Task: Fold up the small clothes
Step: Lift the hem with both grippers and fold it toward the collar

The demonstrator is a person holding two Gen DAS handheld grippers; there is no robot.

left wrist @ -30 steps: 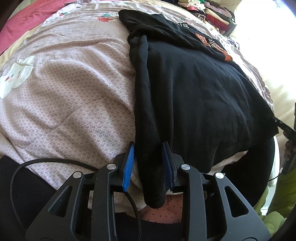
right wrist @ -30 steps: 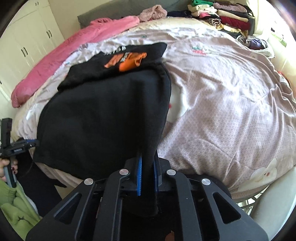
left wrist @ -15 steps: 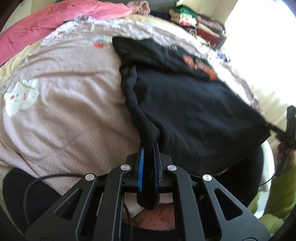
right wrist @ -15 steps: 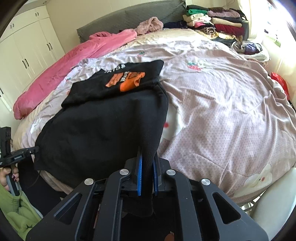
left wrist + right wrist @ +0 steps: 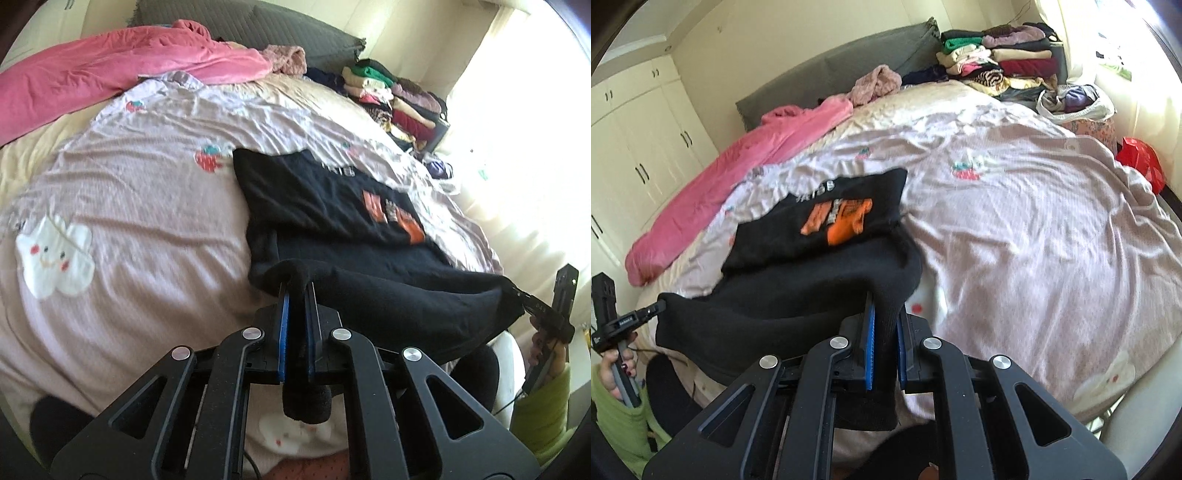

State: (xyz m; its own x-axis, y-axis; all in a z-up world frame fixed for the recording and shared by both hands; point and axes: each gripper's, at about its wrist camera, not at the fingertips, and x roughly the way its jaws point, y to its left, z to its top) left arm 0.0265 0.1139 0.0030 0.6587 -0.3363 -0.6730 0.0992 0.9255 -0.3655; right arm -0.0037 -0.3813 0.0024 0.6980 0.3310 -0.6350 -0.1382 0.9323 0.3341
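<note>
A black sweatshirt (image 5: 332, 206) with an orange print lies on the bed, its far part flat, its near hem lifted off the quilt. My left gripper (image 5: 295, 291) is shut on the hem's left corner. My right gripper (image 5: 885, 302) is shut on the hem's right corner; the sweatshirt (image 5: 820, 229) stretches between them. In the left wrist view the right gripper (image 5: 543, 310) shows at the far right, holding the cloth edge. In the right wrist view the left gripper (image 5: 631, 317) shows at the far left.
The bed has a pale pink quilt (image 5: 129, 221) with strawberry and cloud patches. A pink blanket (image 5: 92, 81) lies along the headboard side. A stack of folded clothes (image 5: 1001, 62) stands at the far corner. White wardrobe doors (image 5: 635, 147) stand at left.
My left gripper closed on the hem corner. Both grippers have lifted the hem and carried it forward over the sweatshirt, towards the printed part.
</note>
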